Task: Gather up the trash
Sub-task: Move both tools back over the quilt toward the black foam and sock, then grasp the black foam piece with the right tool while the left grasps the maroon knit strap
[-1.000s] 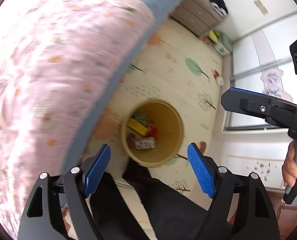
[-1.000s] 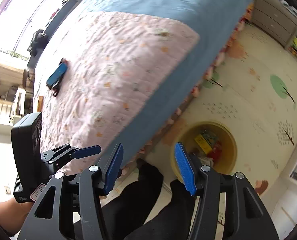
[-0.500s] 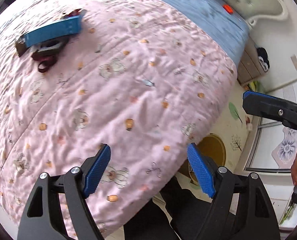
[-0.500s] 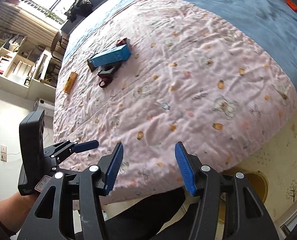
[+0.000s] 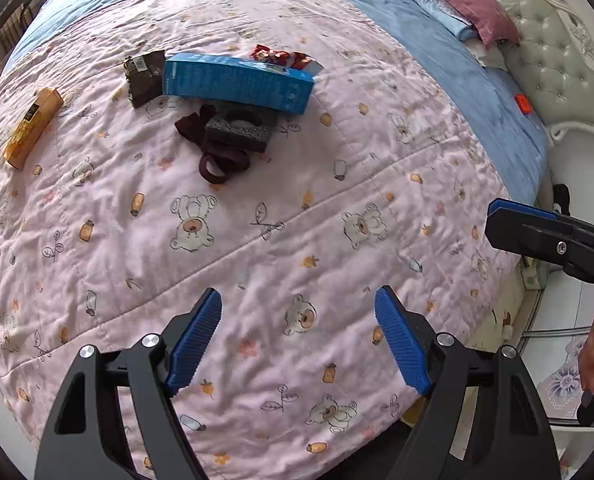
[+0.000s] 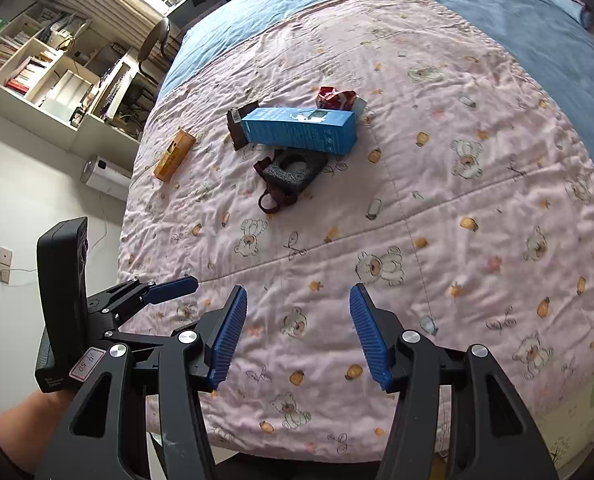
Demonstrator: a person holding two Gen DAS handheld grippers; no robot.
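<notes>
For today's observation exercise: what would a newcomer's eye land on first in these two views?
The long blue box lying mid-bed on the pink bear-print quilt, with a dark foam block against its near side. Next, the orange box apart at the left, and the two open grippers, left gripper and right gripper, empty above the quilt.

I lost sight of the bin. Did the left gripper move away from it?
Yes. The left gripper swung from above the bin on the floor to over the pink quilt, fingers open and empty.
</notes>
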